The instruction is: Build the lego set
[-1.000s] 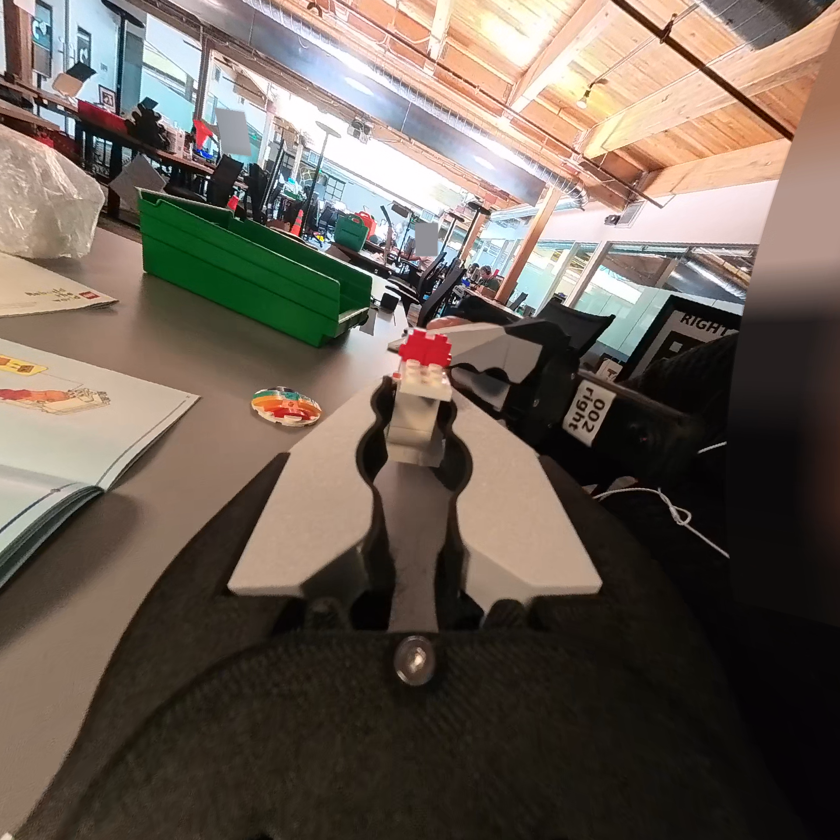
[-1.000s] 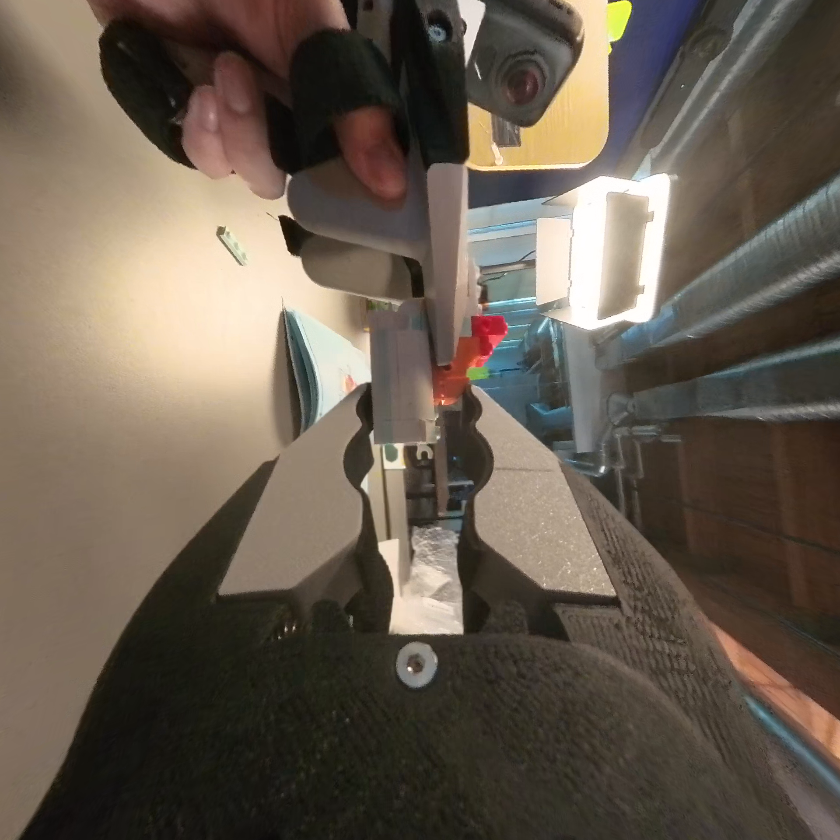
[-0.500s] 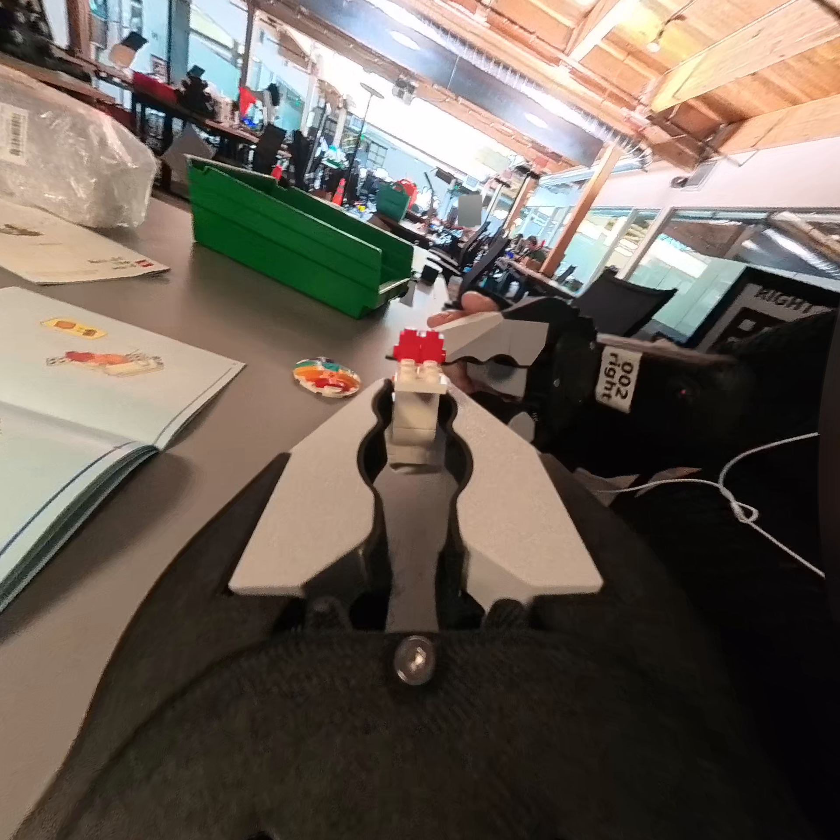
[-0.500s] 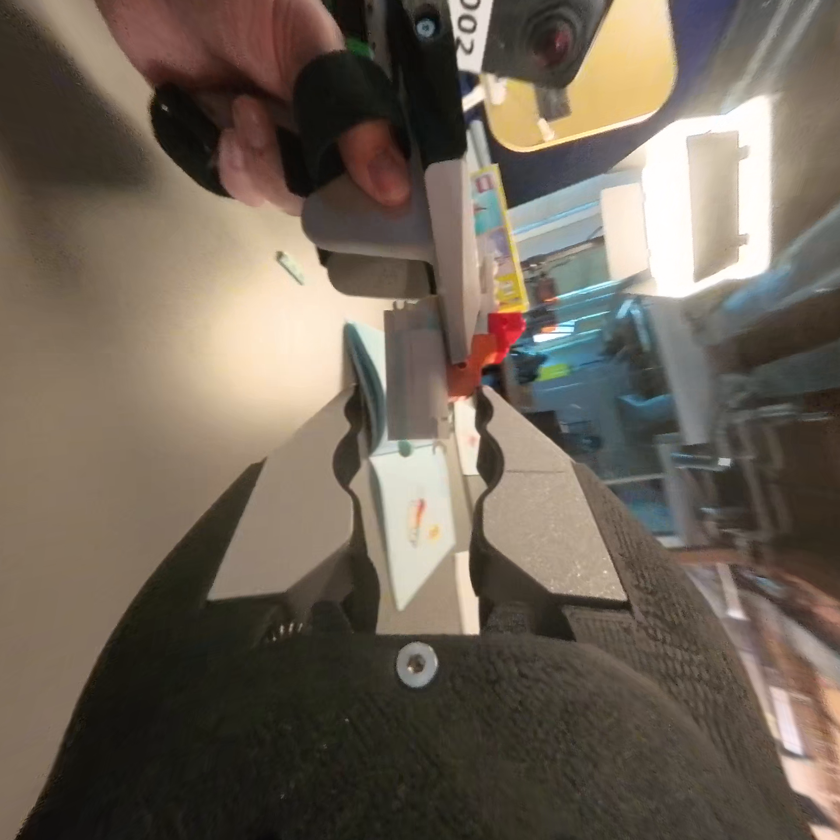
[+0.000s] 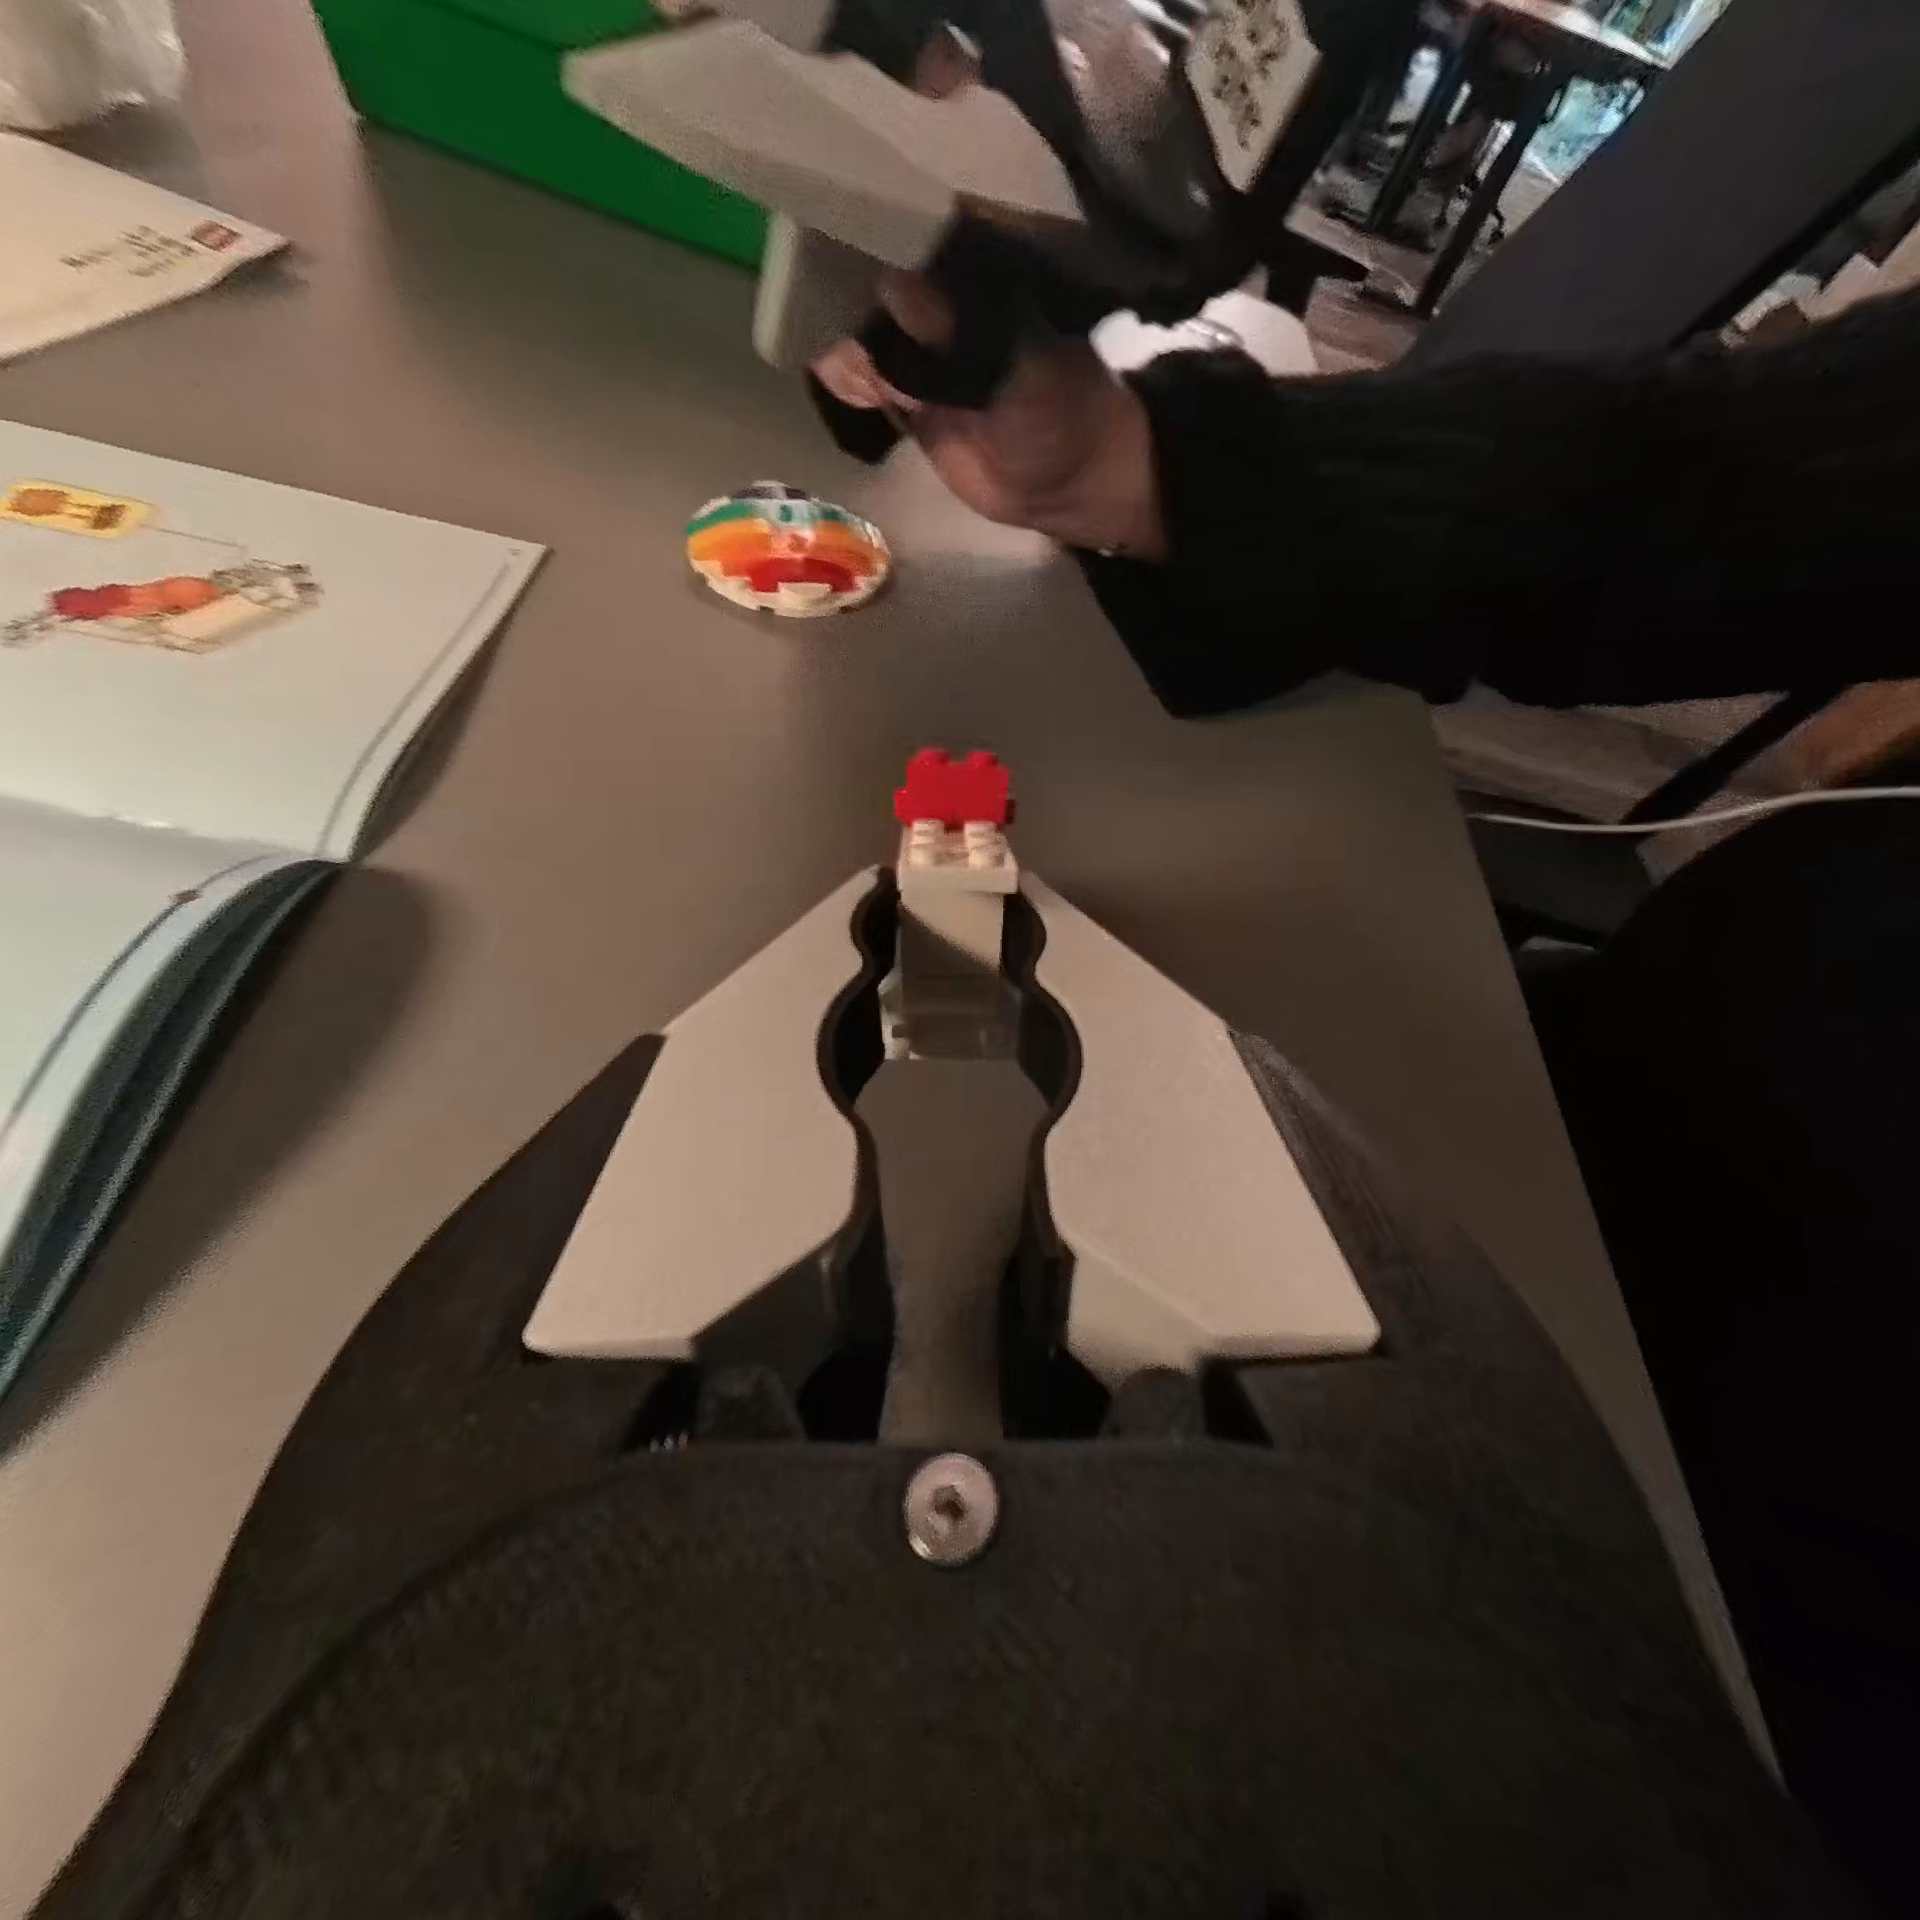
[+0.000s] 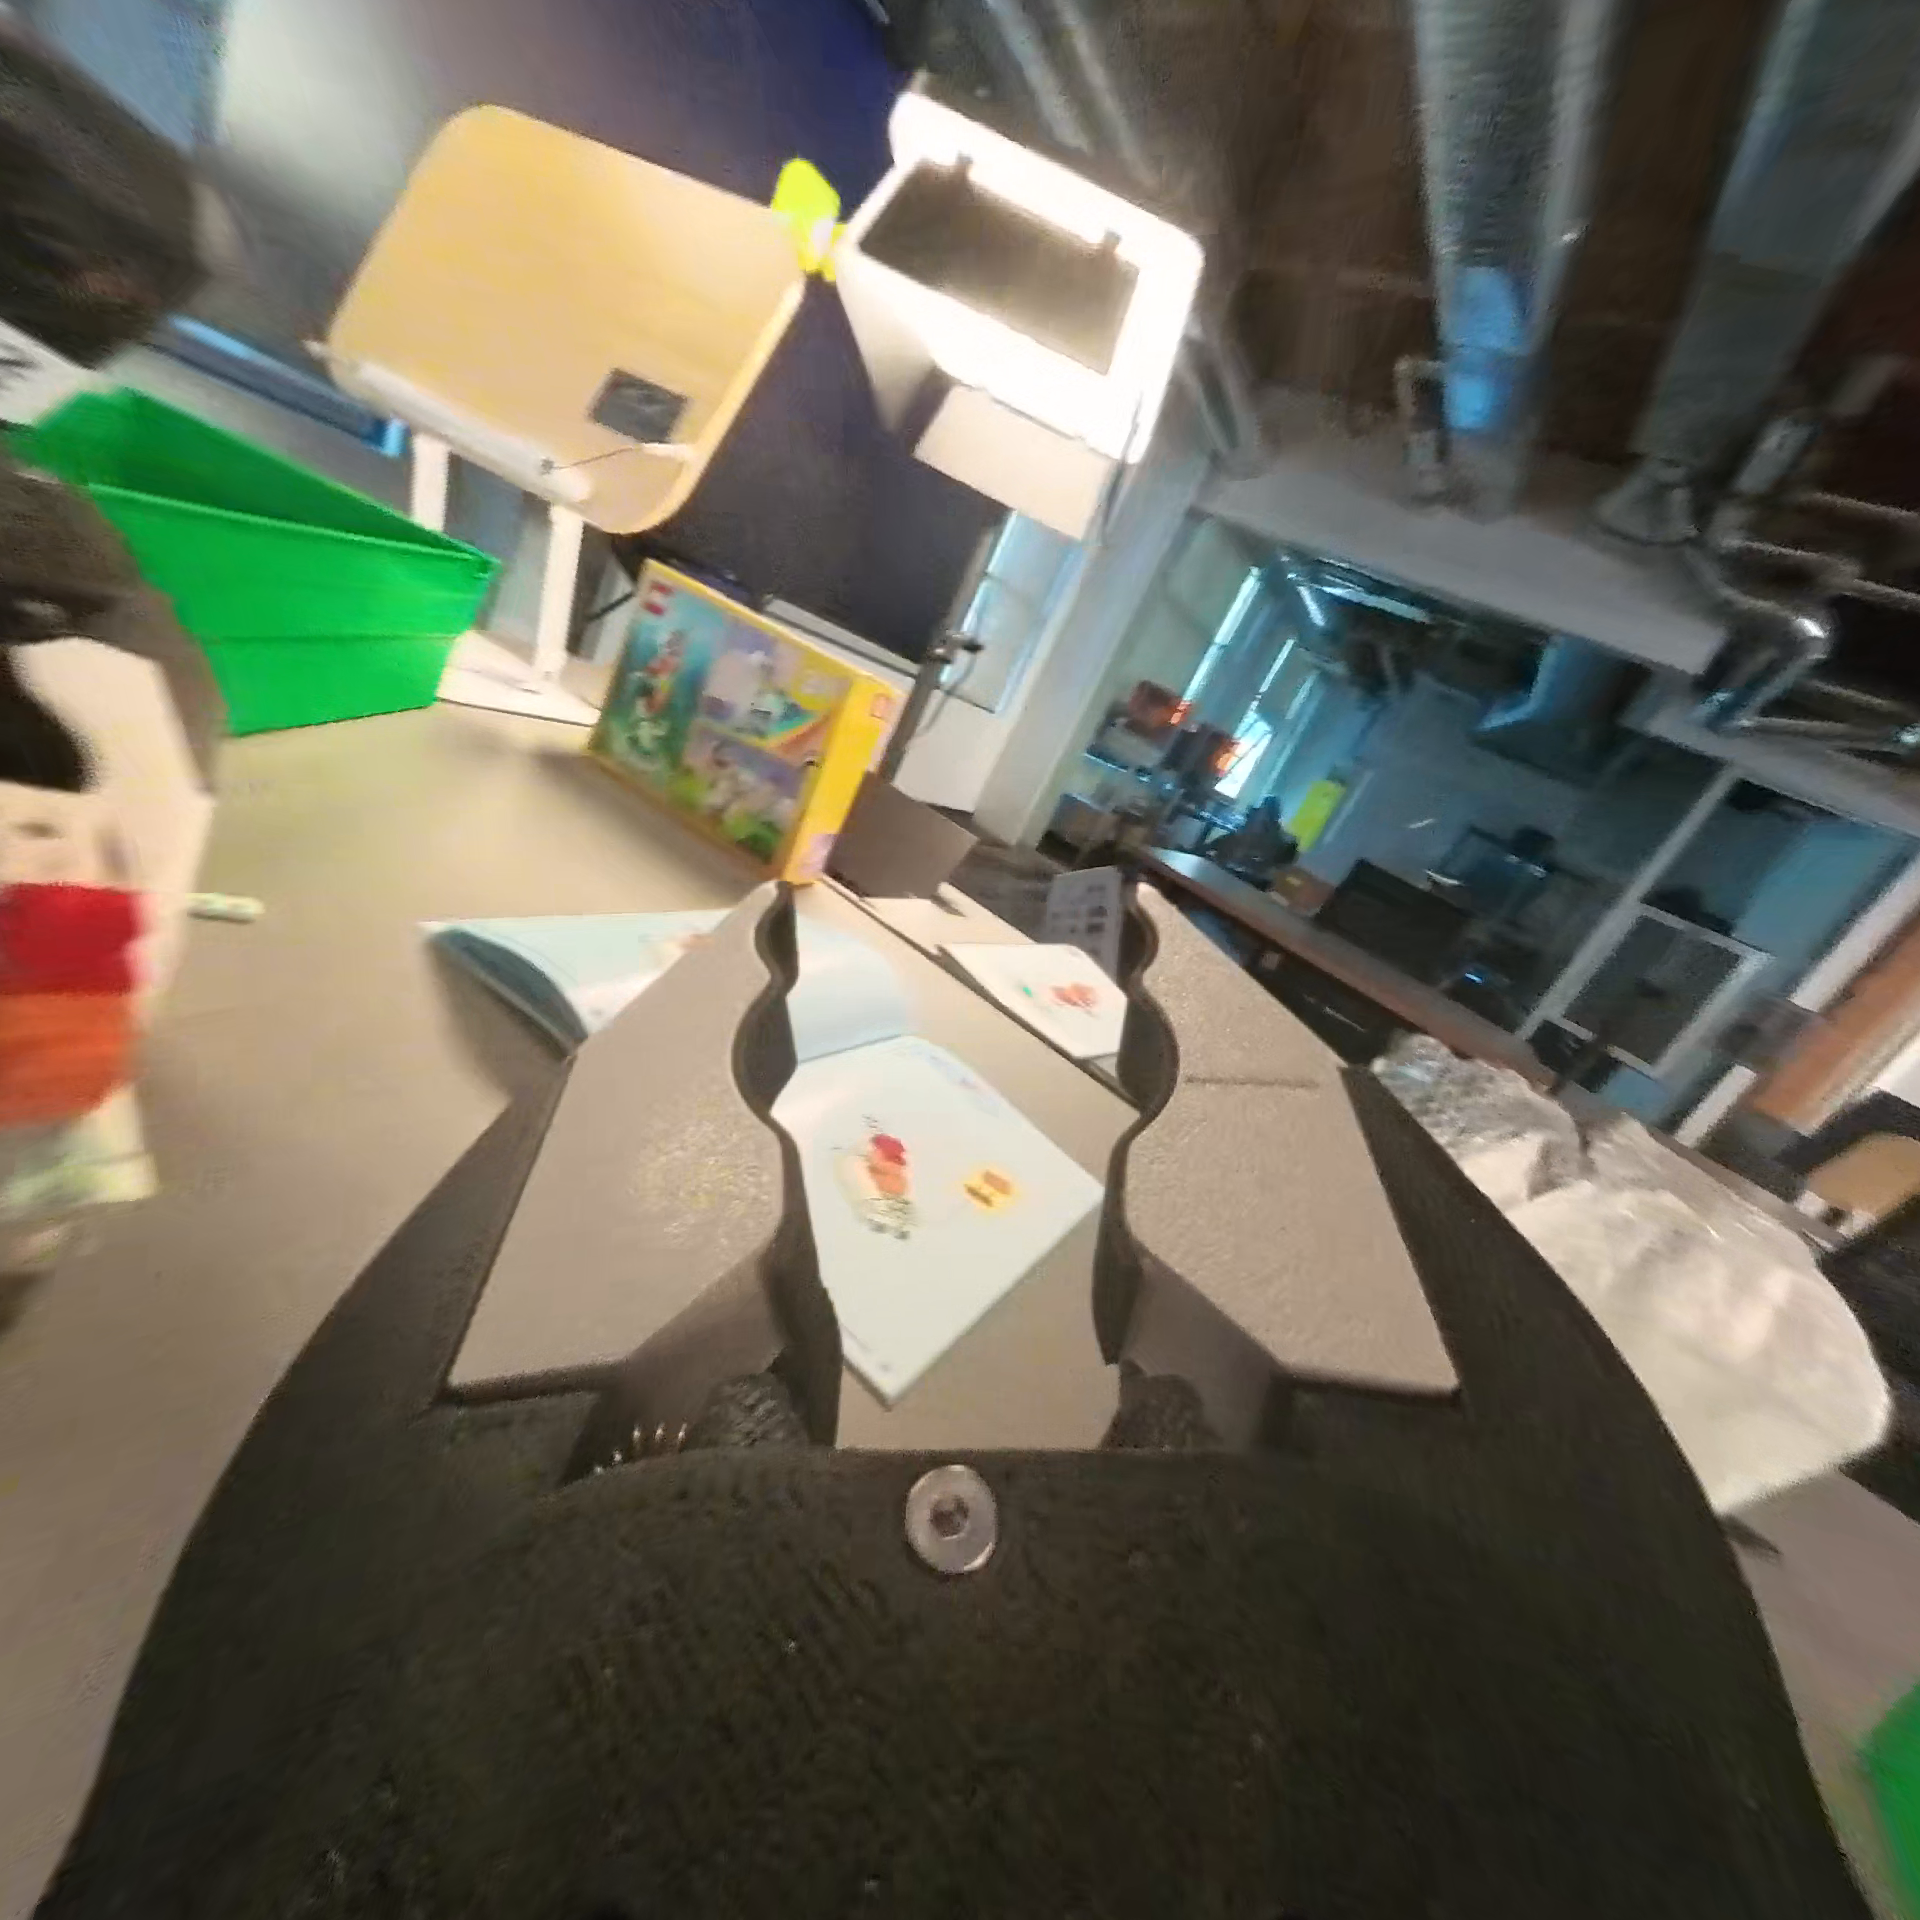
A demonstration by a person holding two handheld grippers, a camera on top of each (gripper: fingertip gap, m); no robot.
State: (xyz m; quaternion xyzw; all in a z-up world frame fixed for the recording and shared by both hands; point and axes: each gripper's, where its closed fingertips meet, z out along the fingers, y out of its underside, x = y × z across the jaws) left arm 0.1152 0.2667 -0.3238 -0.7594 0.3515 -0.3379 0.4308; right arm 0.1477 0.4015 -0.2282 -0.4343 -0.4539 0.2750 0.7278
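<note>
My left gripper [image 5: 951, 899] is shut on a small lego assembly [image 5: 954, 935] of white and grey bricks, with a red brick [image 5: 954, 788] sticking out past the tips, held low over the grey table [image 5: 665, 790]. My right gripper [image 6: 956, 914] is open and empty, its jaws wide apart. In the left wrist view it is blurred, up and away above the table, one of its fingers [image 5: 790, 145] in front of the green bin. The assembly shows as a red and orange blur [image 6: 62, 1018] at the left edge of the right wrist view.
An open instruction booklet [image 5: 208, 665] lies to the left, with a round rainbow-coloured piece [image 5: 787, 551] beyond the assembly. A green bin [image 5: 540, 94], a leaflet [image 5: 125, 260], the lego box [image 6: 738, 727], a small pale piece [image 6: 223, 907] and a plastic bag [image 6: 1662, 1247] are on the table. From the right gripper's tips to the round rainbow-coloured piece [image 5: 787, 551] is close to 12 centimeters.
My right gripper has left the assembly, swung away and up, and rolled upright. My left gripper has tipped down toward the table, still holding the assembly.
</note>
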